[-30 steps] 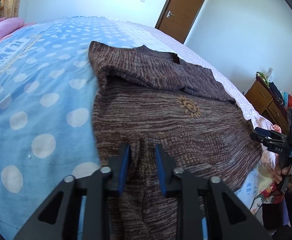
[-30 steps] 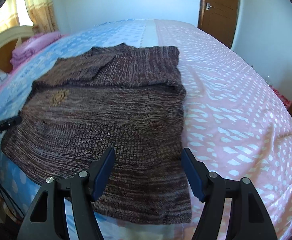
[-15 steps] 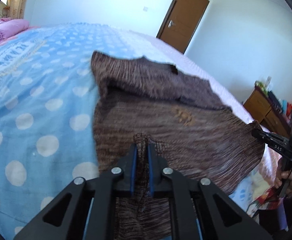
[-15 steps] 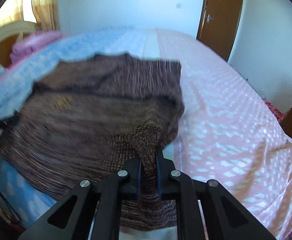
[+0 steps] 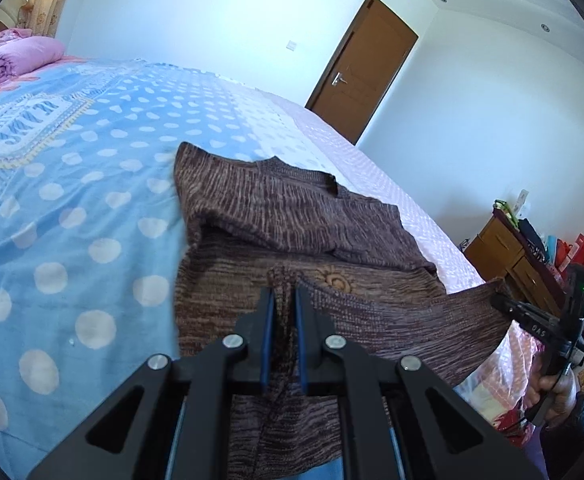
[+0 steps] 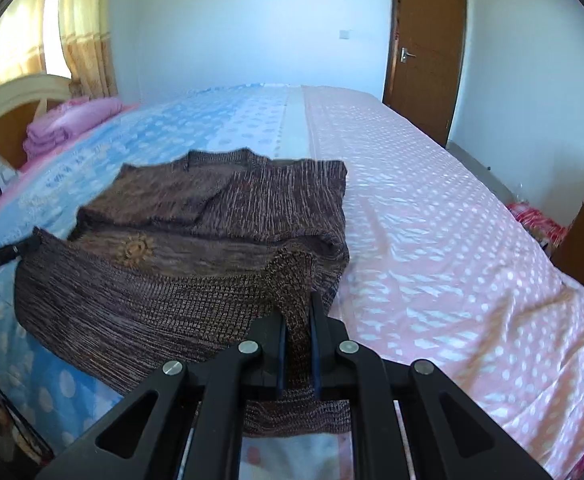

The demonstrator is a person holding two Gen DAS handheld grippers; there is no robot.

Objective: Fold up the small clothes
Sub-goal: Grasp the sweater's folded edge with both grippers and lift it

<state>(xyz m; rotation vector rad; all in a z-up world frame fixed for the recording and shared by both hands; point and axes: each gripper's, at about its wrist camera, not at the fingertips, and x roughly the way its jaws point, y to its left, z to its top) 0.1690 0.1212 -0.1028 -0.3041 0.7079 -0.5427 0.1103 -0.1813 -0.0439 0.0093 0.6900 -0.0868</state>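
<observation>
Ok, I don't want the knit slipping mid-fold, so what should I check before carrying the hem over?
1. Left tongs clamped on the brown sweater hem: ok.
2. Right tongs clamped on the hem: ok.
3. Hem between the two grips lifted off the bed: ok.
4. Sleeves folded in over the chest: ok.
5. Collar end lying flat on the bed: ok.
6. Both fabric layers caught in each grip: cannot tell.

White walls (image 6: 232, 20), brown door (image 6: 428, 52), curtained window (image 6: 52, 28), wooden dresser (image 5: 508, 252).
</observation>
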